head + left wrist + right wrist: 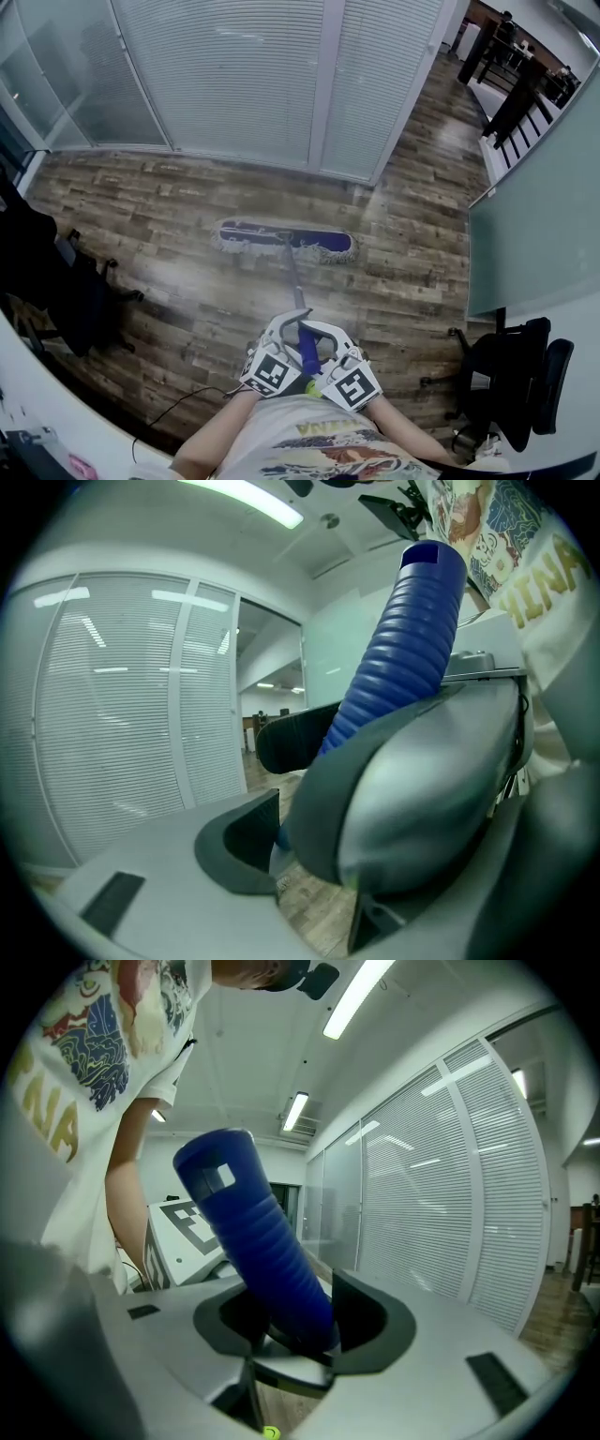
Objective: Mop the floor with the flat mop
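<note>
mop handle (291, 267) faint and blurred, distant figures (507, 26) too small to tell

Wood-look plank floor (187, 281): mixed browns and greys, streaky, boards staggered. 
Flat mop head (286, 241): dark purple-blue top, pale shaggy fringe along the edges. 
Ribbed plastic mop grip (267, 1251): saturated blue, closely ringed with ridges. 
Left gripper (284, 328), right gripper (330, 336): pale grey-white shells, dark pads, cubes with black-and-white square markers. 
Slatted window blinds (225, 75): white, fine horizontal lines. 
Swivel office chairs (511, 375): black. 
Person's T-shirt (309, 450): white, printed in blue, yellow and red.
</note>
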Demonstrator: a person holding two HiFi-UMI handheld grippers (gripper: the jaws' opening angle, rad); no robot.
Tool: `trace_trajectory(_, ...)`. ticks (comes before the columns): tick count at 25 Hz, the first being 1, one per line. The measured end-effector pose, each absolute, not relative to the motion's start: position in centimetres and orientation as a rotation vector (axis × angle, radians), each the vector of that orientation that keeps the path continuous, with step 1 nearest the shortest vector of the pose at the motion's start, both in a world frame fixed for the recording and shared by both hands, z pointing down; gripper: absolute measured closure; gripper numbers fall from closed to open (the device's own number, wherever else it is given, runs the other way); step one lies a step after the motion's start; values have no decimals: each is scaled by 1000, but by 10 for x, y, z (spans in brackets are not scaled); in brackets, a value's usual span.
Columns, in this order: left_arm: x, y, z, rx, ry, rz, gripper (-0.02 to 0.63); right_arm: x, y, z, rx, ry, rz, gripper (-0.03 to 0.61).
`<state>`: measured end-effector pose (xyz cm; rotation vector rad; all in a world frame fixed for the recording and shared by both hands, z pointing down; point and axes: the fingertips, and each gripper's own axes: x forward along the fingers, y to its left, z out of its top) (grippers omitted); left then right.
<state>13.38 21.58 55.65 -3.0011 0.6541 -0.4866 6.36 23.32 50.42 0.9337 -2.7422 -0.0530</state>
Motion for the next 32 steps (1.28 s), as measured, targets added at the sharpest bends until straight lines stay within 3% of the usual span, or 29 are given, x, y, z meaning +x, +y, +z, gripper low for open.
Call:
trace_trajectory(15,54,39,560,-3021,581,-485,451,-18,53,504,1071,-2747,-30,396)
trace_trajectory(32,97,-167,562,-3004,546,-519,451,25,-153,506,1122,-2778,5,396)
